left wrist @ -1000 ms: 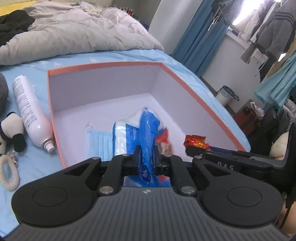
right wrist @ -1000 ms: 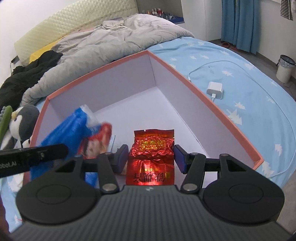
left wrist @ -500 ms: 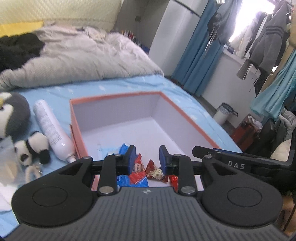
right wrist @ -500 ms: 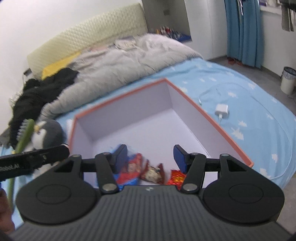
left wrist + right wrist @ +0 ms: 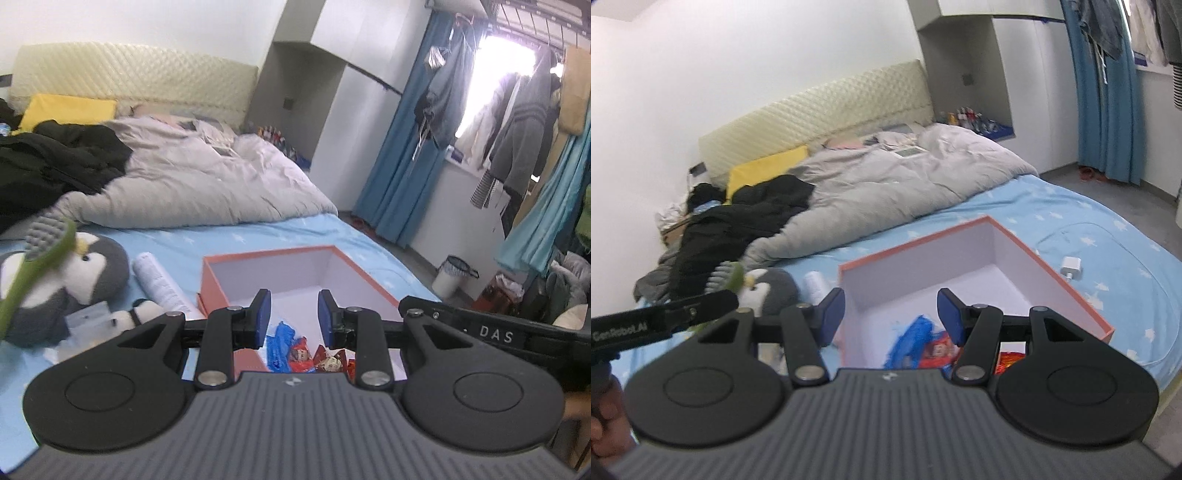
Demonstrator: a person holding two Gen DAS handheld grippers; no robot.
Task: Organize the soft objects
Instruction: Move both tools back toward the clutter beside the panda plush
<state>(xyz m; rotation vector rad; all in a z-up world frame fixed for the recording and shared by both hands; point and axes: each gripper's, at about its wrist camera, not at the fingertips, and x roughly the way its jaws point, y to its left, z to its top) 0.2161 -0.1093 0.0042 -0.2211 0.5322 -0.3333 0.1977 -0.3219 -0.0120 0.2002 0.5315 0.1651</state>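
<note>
An orange-rimmed box with a white inside lies on the blue bed sheet. Inside its near end lie a blue packet and red snack packets. My left gripper is open and empty, high above the box's near end. My right gripper is open and empty, also raised above the box. A grey penguin plush, a small panda plush and a white spray can lie left of the box.
A green brush leans against the penguin. A white charger and its cable lie on the sheet right of the box. A grey duvet and black clothes cover the bed's far half. A bin stands on the floor.
Both grippers let go of their packets, which now lie in the box, and both drew back and up, away from the box. The jaws stand open.
</note>
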